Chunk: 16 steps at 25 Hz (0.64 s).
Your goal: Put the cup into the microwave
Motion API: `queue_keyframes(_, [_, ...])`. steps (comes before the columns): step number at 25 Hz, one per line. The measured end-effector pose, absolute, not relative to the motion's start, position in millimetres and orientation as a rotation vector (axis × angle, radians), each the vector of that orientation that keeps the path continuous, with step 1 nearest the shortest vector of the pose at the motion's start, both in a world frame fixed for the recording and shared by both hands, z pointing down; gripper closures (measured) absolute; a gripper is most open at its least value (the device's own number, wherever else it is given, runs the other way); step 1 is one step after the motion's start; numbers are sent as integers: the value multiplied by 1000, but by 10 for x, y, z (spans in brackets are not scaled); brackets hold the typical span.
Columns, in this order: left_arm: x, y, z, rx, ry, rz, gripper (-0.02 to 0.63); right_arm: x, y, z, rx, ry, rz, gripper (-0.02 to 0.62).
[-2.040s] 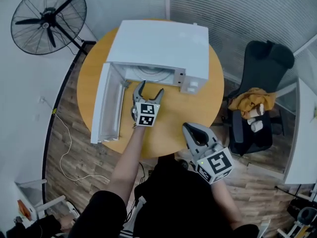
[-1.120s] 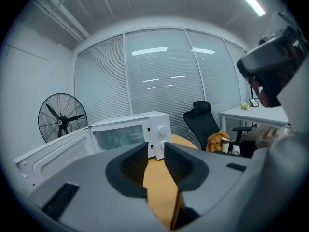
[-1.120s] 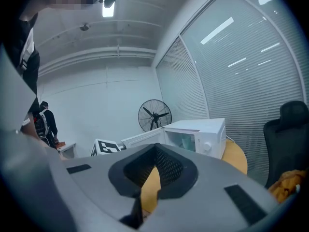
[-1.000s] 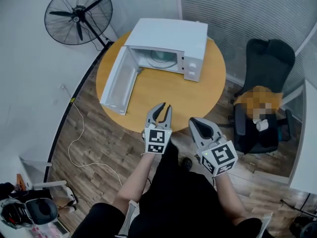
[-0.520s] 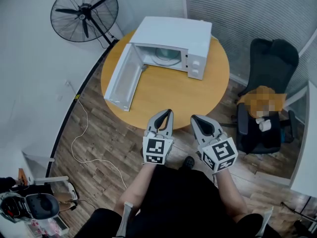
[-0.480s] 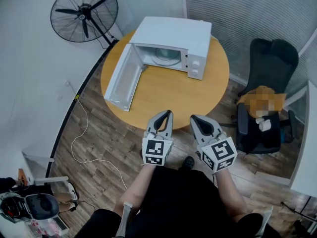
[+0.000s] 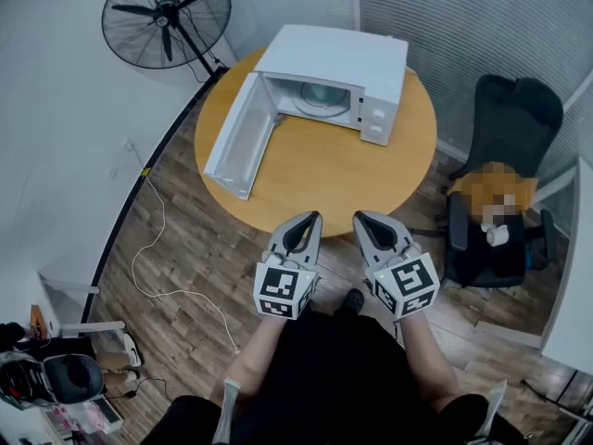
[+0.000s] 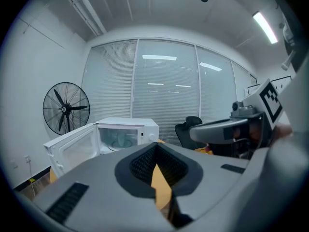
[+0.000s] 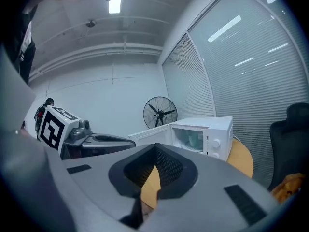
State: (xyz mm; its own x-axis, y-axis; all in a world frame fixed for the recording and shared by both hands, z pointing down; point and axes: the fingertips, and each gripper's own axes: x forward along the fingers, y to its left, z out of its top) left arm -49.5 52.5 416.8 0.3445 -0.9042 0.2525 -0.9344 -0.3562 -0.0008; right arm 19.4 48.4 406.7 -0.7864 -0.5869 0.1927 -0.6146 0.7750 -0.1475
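A white microwave (image 7: pixel 338 58) stands at the back of a round wooden table (image 7: pixel 324 179), its door (image 7: pixel 239 137) swung open to the left. A pale cup (image 9: pixel 193 140) sits inside on the turntable; the left gripper view shows the cup (image 8: pixel 119 140) too. Both grippers hang side by side near the body, short of the table's near edge. My left gripper (image 7: pixel 310 219) is shut and holds nothing. My right gripper (image 7: pixel 359 219) is also shut and holds nothing. Each gripper view looks along shut jaws toward the microwave.
A black floor fan (image 7: pixel 167 17) stands left of the table. To the right is a black office chair (image 7: pixel 510 119) with an orange item on its seat. A white cable (image 7: pixel 153 248) runs over the wooden floor on the left.
Both grippers have drawn back from the table toward the body. The left jaws, slightly apart a second ago, have closed. The microwave and its door have not moved.
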Motion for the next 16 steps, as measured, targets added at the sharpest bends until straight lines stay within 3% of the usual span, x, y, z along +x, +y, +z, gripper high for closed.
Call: queue_keyframes(16, [-728, 567, 4135, 2460, -1612, 307, 611, 49, 500, 4091, 1016, -2802, 323, 588])
